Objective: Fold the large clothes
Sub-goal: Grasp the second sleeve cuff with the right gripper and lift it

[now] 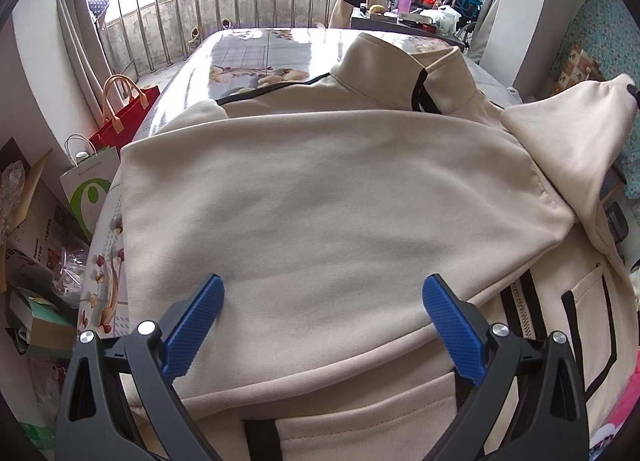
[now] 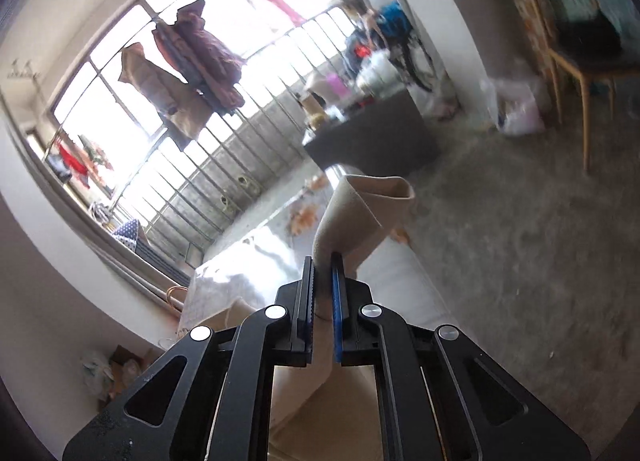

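Two tongs, one cream jacket on the tabletop.
We see the jacket [image 1: 320, 201] lying spread on the glossy printed tabletop [image 1: 256, 49], one sleeve folded across its body. Our left tongs [image 1: 322, 301] stand wide apart just over the cloth, gripping nothing. Our right tongs [image 2: 323, 281] are pressed together on the other sleeve [image 2: 360, 213] and hold it above the tabletop.

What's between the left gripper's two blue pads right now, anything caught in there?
Nothing pinched. In the left wrist view the left gripper stands open above the cream jacket, and only its flat folded fabric shows between the pads.
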Demonstrator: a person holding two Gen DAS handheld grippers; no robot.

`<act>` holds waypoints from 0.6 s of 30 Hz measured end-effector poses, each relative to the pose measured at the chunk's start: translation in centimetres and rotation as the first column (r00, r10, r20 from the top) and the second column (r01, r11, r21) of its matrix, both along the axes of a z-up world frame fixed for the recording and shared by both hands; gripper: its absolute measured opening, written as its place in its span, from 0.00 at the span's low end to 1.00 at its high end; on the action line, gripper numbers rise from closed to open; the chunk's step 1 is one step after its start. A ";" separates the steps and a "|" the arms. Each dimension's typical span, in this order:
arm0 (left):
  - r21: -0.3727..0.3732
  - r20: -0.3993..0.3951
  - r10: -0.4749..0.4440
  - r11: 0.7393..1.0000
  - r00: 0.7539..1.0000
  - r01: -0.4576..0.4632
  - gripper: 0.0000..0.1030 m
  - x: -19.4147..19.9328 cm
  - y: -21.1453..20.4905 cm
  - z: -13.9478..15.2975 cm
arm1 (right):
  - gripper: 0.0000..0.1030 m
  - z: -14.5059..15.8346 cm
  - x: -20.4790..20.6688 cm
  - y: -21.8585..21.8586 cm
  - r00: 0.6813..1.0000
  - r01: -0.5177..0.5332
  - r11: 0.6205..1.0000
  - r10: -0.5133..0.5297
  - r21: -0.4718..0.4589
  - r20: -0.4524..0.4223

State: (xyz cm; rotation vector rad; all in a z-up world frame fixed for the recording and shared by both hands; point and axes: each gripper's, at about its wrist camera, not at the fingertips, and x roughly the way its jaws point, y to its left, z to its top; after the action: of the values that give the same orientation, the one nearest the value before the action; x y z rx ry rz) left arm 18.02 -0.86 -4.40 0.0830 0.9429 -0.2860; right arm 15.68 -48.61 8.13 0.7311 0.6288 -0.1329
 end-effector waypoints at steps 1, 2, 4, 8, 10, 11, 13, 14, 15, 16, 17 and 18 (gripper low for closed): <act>-0.014 0.009 0.005 1.000 1.000 -0.005 0.93 -0.2 0.4 0.4 | 0.06 2.2 0.2 1.1 0.999 -0.023 0.998 0.025 -0.063 0.034; -0.023 0.020 0.010 1.000 1.000 -0.010 0.90 -0.4 0.8 0.8 | 0.06 3.9 0.5 2.2 0.997 -0.048 0.992 0.055 -0.118 0.061; -0.048 0.037 0.015 0.999 0.999 -0.013 0.84 -0.8 1.6 1.6 | 0.05 7.1 1.1 5.2 0.986 -0.105 0.968 0.131 -0.227 0.101; -0.091 0.045 0.033 0.995 0.998 -0.028 0.65 -1.9 3.6 3.2 | 0.05 10.1 3.1 12.2 0.941 -0.261 0.907 0.316 -0.330 0.123; -0.120 0.039 0.035 0.992 0.999 -0.030 0.59 -2.7 4.7 3.9 | 0.05 10.4 3.8 16.1 0.904 -0.352 0.873 0.410 -0.337 0.119; -0.133 0.038 0.037 0.991 0.999 -0.031 0.55 -3.2 5.3 4.1 | 0.06 10.0 4.3 18.1 0.880 -0.406 0.852 0.462 -0.329 0.112; -0.165 0.028 0.034 0.986 0.999 -0.029 0.54 -4.2 6.6 4.4 | 0.09 8.4 5.1 22.6 0.821 -0.519 0.799 0.565 -0.303 0.083; -0.188 0.013 0.028 0.982 1.000 -0.025 0.54 -4.7 7.3 4.5 | 0.13 7.3 5.3 24.7 0.782 -0.583 0.765 0.620 -0.274 0.065; -0.210 -0.003 0.020 0.977 1.000 -0.020 0.54 -5.1 7.7 4.4 | 0.16 5.9 5.7 26.6 0.735 -0.653 0.725 0.676 -0.221 0.046; -0.235 -0.018 0.010 0.972 1.000 -0.014 0.54 -5.5 8.2 4.3 | 0.33 4.4 5.9 28.3 0.692 -0.710 0.687 0.721 -0.155 0.030; -0.246 -0.026 0.004 0.969 1.000 -0.010 0.54 -5.8 8.6 4.2 | 0.52 2.8 6.0 29.6 0.649 -0.757 0.647 0.760 -0.092 0.006; -0.250 -0.028 -0.002 0.968 1.000 -0.005 0.54 -5.9 8.8 4.2 | 0.54 1.6 5.9 30.4 0.623 -0.782 0.622 0.782 -0.041 -0.007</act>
State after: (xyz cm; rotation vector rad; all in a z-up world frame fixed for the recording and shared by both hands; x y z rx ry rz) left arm 12.07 7.95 -0.22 -0.1547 0.9278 -0.4034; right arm 21.62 -18.19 9.77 0.3556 0.8865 0.6825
